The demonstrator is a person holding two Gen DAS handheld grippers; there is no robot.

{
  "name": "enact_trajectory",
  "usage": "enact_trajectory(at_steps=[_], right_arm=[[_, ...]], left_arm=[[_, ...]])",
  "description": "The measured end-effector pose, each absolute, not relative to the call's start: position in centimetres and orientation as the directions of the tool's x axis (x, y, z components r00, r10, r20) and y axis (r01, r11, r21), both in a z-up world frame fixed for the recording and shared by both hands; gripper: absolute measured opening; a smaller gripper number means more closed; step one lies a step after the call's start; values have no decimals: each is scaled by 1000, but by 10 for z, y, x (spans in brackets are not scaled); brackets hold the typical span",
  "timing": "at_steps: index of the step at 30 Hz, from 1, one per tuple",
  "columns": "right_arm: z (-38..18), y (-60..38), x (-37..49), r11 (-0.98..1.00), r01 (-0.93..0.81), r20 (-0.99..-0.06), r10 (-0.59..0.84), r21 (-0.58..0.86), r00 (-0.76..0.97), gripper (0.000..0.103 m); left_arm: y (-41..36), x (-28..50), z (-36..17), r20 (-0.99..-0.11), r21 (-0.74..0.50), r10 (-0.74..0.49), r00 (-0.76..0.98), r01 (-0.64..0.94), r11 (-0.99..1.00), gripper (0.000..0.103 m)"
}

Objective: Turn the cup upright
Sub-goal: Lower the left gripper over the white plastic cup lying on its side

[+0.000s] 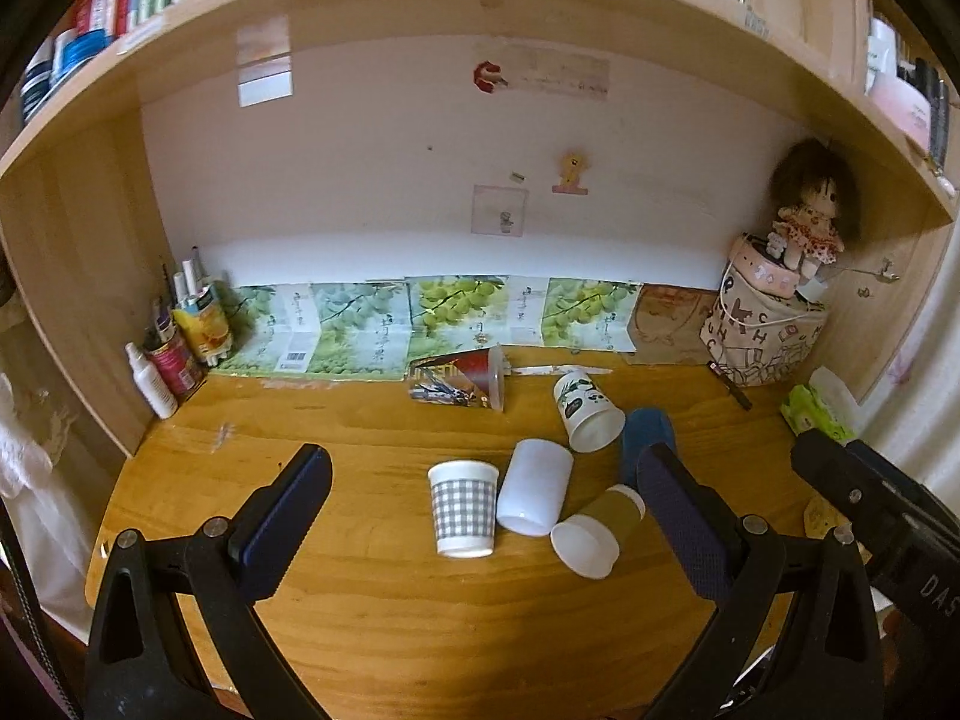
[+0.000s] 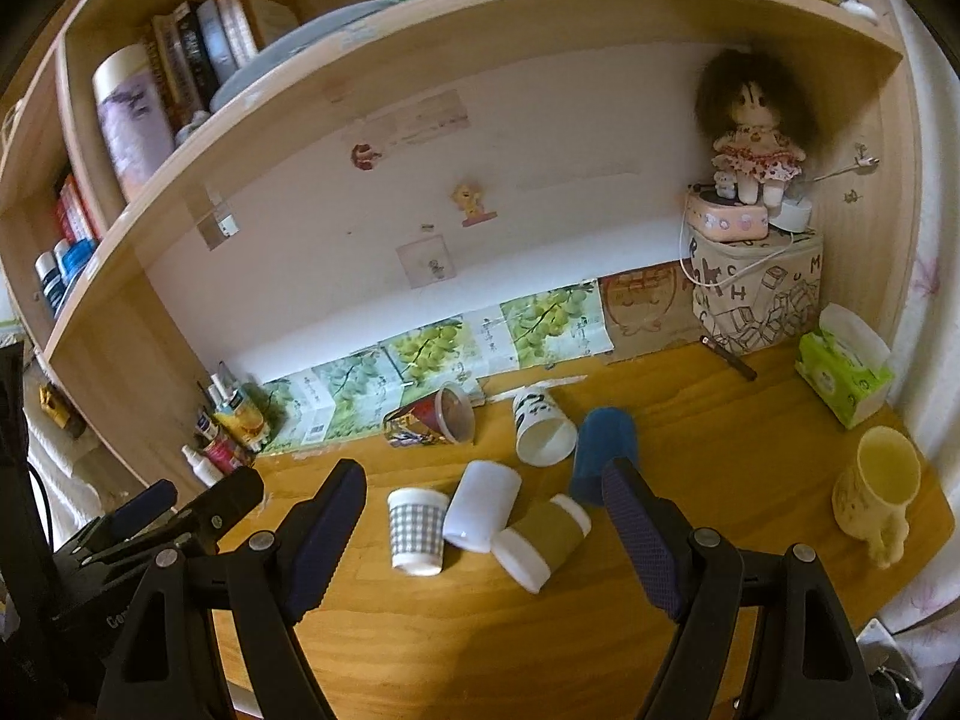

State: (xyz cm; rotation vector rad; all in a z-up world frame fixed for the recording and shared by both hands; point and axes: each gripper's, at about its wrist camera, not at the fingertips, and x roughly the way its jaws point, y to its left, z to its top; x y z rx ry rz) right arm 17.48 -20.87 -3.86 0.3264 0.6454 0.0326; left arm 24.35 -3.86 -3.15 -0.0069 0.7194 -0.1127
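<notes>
Several cups sit on the wooden desk (image 1: 360, 600). A grey checked cup (image 1: 463, 507) (image 2: 416, 529) stands upside down. A plain white cup (image 1: 534, 486) (image 2: 482, 505), an olive cup (image 1: 597, 531) (image 2: 540, 540), a white leaf-print cup (image 1: 587, 411) (image 2: 542, 427) and a red lidded cup (image 1: 462, 377) (image 2: 433, 419) lie on their sides. A blue cup (image 1: 645, 429) (image 2: 603, 441) stands mouth down. My left gripper (image 1: 486, 510) is open and empty above the group. My right gripper (image 2: 483, 525) is open and empty, also before the cups.
A yellow mug (image 2: 876, 495) stands upright at the right. A green tissue box (image 2: 843, 375), a printed fabric box with a doll (image 2: 753, 294), and bottles and cans at back left (image 1: 180, 348) line the desk. A shelf hangs overhead.
</notes>
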Motion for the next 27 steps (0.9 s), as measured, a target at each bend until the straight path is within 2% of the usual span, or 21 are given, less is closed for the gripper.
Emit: enact_trajectory(at_steps=[10, 27], right_arm=[[-51, -240, 232, 934, 85, -631, 166, 348, 758, 82], [-127, -288, 311, 821, 234, -770, 333, 520, 544, 82]], left_arm=[[-71, 298, -55, -763, -28, -111, 637, 139, 990, 102], [-111, 371, -120, -909, 13, -65, 412, 183, 983, 102]])
